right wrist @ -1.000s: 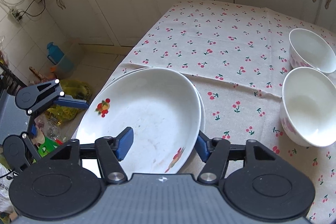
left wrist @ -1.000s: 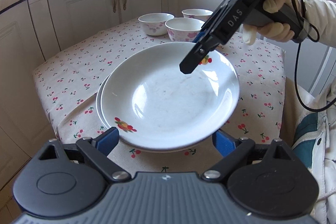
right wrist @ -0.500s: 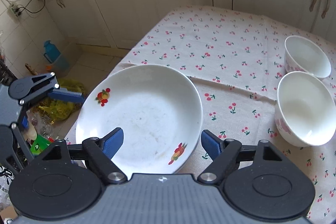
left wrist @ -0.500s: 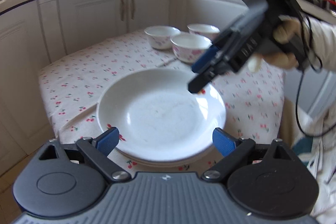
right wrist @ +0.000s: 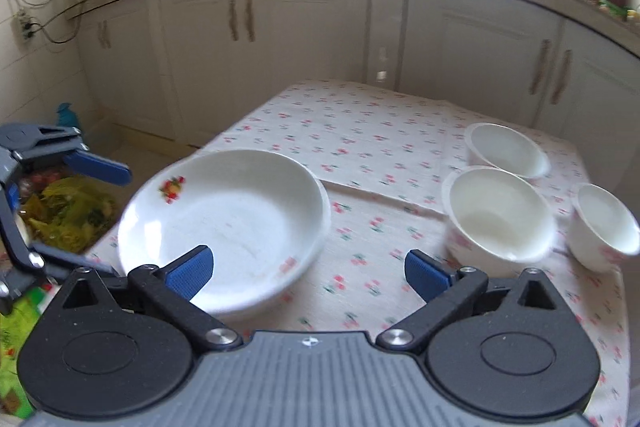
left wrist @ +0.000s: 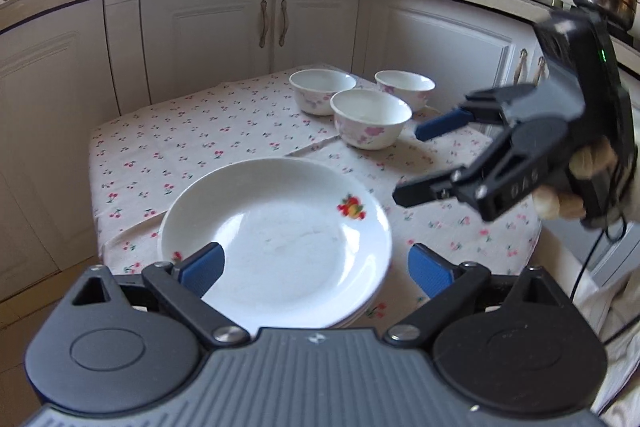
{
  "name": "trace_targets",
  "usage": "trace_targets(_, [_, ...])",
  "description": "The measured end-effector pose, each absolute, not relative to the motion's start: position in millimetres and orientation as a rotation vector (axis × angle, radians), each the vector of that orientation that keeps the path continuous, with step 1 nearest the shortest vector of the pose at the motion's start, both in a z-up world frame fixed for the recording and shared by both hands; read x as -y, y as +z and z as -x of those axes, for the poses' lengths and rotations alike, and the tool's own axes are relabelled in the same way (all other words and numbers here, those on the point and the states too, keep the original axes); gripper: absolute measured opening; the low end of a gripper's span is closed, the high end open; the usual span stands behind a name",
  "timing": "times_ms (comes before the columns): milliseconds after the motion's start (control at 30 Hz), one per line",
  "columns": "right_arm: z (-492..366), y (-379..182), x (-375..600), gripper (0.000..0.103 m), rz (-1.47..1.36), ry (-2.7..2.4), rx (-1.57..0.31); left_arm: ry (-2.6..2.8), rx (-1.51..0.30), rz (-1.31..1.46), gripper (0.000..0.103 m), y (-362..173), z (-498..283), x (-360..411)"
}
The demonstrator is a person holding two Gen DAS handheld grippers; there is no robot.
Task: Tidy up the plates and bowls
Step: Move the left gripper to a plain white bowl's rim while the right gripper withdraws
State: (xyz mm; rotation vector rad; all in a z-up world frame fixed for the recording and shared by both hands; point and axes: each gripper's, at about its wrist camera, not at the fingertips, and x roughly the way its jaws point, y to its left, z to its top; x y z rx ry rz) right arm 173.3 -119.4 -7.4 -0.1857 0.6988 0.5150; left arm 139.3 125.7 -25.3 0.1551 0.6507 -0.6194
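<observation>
Three bowls [left wrist: 370, 118] are sitting clustered toward the far right corner of the table [left wrist: 192, 143], on its cherry-print cloth [left wrist: 460, 227], and none of them is touching the plates. Those white plates [left wrist: 280, 247] are lying stacked at the near edge, the top one showing a fruit motif [left wrist: 351, 207] on its rim, with more rims peeking out beneath it; how many are under there, I cannot tell.

Now the left gripper [left wrist: 316, 267] is hovering low over the near side of the stack, its blue fingers [left wrist: 202, 267] spread wide apart, one over the plate's near rim and the other out past its right side, gripping nothing.

Over on the right, the right gripper [left wrist: 410, 161] is hanging above the cloth between the stack and the bowls, held by a gloved hand [left wrist: 576, 183]. Its jaws are standing wide apart too, and nothing is sitting between them.

From the right wrist view, the right gripper [right wrist: 308, 269] is looking across the table, with the plates [right wrist: 224, 223] on its left and the bowls [right wrist: 500, 215] on its right. Everything there is looking a little blurred.
</observation>
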Motion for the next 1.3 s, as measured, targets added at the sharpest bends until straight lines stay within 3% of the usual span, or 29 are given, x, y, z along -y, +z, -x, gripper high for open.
trace_targets(667, [-154.8,-23.0,196.3,0.103,0.189,0.272,-0.598,-0.654,-0.650,-0.204,0.099,-6.8,-175.2,-24.5])
trace_targets(1300, [-213.4,-40.3,216.7,0.103,0.144,0.234,-0.629,-0.582,-0.777,-0.195,0.101,-15.8,-305.6,57.2])
